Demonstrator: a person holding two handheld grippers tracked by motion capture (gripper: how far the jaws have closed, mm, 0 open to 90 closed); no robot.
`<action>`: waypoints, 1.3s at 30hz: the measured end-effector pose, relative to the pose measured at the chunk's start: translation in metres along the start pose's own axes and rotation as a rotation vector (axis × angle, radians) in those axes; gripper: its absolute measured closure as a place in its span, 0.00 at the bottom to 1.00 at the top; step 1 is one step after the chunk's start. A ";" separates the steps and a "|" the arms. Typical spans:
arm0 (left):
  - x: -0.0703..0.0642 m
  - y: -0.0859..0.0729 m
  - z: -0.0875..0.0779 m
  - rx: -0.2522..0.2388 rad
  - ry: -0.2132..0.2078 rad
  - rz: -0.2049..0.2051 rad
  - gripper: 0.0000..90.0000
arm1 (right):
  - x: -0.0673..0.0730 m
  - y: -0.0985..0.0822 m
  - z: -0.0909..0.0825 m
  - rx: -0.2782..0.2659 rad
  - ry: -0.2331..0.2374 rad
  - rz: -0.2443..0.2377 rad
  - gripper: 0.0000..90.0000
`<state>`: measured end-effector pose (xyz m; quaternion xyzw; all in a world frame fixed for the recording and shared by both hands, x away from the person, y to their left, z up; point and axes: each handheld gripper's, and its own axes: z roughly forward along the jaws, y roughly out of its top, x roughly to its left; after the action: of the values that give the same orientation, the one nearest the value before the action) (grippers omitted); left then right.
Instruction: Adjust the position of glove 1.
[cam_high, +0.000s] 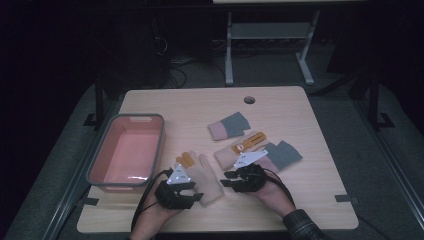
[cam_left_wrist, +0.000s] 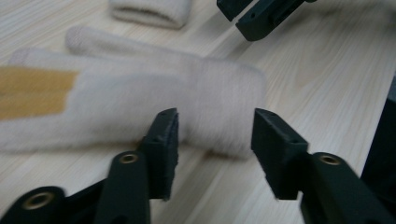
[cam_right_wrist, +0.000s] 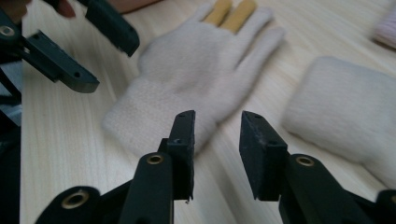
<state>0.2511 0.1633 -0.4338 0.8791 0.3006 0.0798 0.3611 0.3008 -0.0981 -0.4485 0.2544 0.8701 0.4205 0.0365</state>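
Note:
A cream knit glove with orange fingertips lies flat on the wooden table, cuff toward the person. My left gripper is at the cuff's left side and stands open. In the left gripper view its jaws frame the cuff without pinching it. My right gripper points at the same cuff from the right and is also open. In the right gripper view the glove lies just beyond the tips, with nothing between them. The left gripper shows there at the upper left.
A pink bin with a grey rim stands at the table's left. A second cream glove with orange fingers and two grey-and-pink gloves lie right of centre. A round cable hole sits near the far edge.

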 end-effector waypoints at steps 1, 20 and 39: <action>0.000 -0.002 -0.001 0.002 0.002 -0.004 0.53 | 0.003 0.002 0.004 0.010 0.002 -0.005 0.74; 0.006 -0.010 0.001 0.014 0.036 -0.021 0.42 | 0.015 0.006 0.029 0.080 0.001 -0.045 0.98; 0.011 -0.007 0.012 0.010 0.051 -0.011 0.25 | -0.012 -0.039 -0.049 0.102 0.041 -0.034 0.98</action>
<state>0.2609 0.1660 -0.4480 0.8770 0.3150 0.0987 0.3492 0.2815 -0.1590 -0.4486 0.2325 0.8951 0.3802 0.0130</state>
